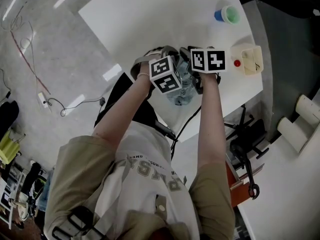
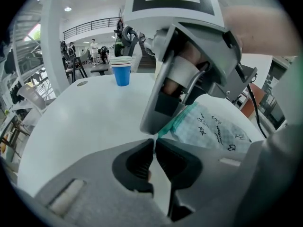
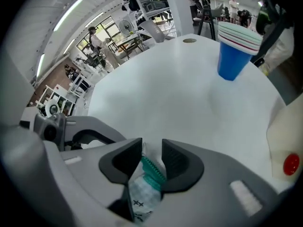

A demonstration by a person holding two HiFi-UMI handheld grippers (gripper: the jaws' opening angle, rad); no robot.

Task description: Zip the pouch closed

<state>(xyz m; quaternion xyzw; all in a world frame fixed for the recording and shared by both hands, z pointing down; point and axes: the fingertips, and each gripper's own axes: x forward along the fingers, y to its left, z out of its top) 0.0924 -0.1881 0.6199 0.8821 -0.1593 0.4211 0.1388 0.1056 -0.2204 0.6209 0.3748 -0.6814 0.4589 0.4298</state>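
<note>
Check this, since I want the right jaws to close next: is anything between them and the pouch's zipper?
Nothing visible does. The green zipper of the pouch lies between the right gripper's open jaws, over the table. The left gripper is shut on the pouch's end.

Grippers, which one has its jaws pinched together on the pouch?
The left gripper: its jaws meet on a thin edge of the pouch. The right gripper has its jaws apart, with the teal zipper in the gap.
</note>
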